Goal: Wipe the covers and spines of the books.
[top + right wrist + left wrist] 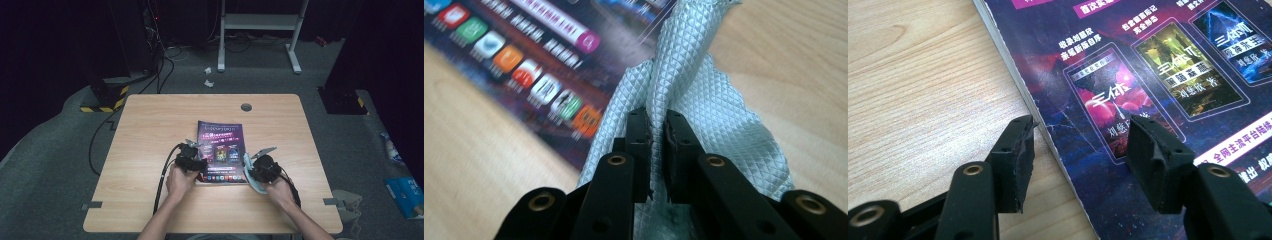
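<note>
Dark studio, wooden table [150, 150]: cloth wipe over a magazine cover, both grippers low at its near end.

Right gripper [658, 131] is clamped on a bunched fold of the pale quilted cloth [704, 115], which drapes at the magazine's near right corner; the cloth is soft, light and floppy, so a pinch on a gathered fold suits it. Magazine [221, 150] lies flat mid-table, glossy cover probably slippery, thin and bendy, best pinned flat or taken by an edge. Left gripper [1078, 150] has its jaws apart, straddling the magazine's left edge; contact with the cover is hard to judge. Both hands come in from the near edge, wrists low, jaws pointing forward and down.
</note>
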Demonstrator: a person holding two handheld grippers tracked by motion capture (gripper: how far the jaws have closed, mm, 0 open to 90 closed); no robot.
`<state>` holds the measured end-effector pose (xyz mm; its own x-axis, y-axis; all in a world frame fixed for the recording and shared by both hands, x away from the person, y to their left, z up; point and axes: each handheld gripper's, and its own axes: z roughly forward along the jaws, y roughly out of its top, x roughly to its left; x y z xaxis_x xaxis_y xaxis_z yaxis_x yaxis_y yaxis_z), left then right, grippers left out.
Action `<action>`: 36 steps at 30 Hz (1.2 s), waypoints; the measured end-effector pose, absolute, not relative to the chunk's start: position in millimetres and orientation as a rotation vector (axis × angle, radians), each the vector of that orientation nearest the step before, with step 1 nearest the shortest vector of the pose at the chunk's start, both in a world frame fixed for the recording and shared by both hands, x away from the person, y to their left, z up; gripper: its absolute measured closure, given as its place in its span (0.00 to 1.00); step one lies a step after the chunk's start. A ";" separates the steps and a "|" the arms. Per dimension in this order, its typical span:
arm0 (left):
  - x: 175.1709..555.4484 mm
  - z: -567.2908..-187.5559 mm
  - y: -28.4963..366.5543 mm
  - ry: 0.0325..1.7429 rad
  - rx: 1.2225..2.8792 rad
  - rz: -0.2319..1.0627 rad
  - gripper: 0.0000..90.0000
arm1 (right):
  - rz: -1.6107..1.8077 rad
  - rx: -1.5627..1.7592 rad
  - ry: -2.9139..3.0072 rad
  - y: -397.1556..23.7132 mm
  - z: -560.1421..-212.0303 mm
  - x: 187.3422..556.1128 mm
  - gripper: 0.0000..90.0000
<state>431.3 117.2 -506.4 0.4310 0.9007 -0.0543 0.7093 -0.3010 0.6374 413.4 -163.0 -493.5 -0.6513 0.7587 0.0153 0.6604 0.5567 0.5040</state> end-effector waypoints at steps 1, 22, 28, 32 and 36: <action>431.0 -506.2 116.9 1.348 2.103 0.429 0.50 | 0.709 1.206 2.584 -162.6 -493.5 414.1 0.92; 432.9 -506.8 120.1 1.350 2.091 0.399 0.50 | 0.734 1.157 2.509 -194.2 -485.5 390.3 0.91; 436.1 -508.3 124.8 1.363 2.071 0.360 0.46 | 0.706 1.266 2.446 -213.4 -490.3 404.4 0.88; 435.8 -508.1 124.9 1.360 2.074 0.355 0.45 | 0.724 1.301 2.446 -218.2 -491.6 403.8 0.79; 436.2 -508.2 126.6 1.358 2.070 0.342 0.43 | 0.858 1.302 2.393 -219.4 -479.6 401.4 0.72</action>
<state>436.2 126.6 -508.2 0.4343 0.8926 -0.1211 0.7286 -0.2691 0.6299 401.4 -219.4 -479.6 -0.5524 0.8330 0.0322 0.6636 0.4160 0.6217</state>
